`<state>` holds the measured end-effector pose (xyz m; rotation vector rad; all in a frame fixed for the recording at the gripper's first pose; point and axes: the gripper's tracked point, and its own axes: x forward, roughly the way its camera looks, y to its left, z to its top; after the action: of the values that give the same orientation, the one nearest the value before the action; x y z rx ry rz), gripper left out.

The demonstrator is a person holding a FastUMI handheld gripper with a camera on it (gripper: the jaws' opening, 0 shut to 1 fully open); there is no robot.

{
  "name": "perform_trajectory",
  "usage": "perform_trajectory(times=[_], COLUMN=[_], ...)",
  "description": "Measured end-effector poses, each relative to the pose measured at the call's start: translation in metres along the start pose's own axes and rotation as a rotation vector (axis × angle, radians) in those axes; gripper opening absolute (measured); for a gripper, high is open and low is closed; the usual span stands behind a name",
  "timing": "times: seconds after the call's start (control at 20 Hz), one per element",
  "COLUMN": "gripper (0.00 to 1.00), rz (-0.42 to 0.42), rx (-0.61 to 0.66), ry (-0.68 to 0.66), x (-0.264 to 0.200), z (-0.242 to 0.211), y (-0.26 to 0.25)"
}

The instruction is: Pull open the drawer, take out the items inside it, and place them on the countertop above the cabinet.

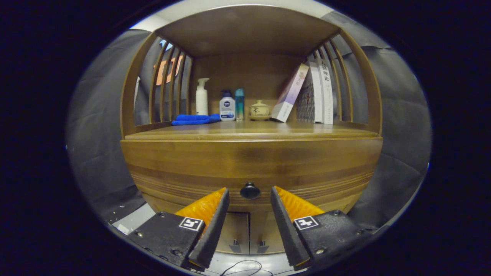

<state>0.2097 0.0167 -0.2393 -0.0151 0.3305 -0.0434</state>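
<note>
The hand-held gripper (249, 195) is released, its fingers spread wide with nothing between the pads. The dark round knob (250, 190) of the drawer (251, 168) sits just ahead of the fingertips, centred in the gap, not yet touched. To do this well, I judge it should ease straight forward until the pads flank the knob, close squarely on it, then pull level. The bench (249, 132) above lies beyond, with a blue cloth (193, 120) and bottles at its back.
</note>
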Motion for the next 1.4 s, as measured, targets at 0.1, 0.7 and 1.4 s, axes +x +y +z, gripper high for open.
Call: perform_trajectory(times=[0.1,0.7,1.4], gripper=[0.69,0.27,0.23], rz=[0.004,0.008,0.011], rx=[-0.001,0.065,0.037], ry=[0.005,0.018,0.004], x=[0.005,0.015,-0.03], z=[0.0,-0.004,-0.017], y=[0.003,0.001,-0.002])
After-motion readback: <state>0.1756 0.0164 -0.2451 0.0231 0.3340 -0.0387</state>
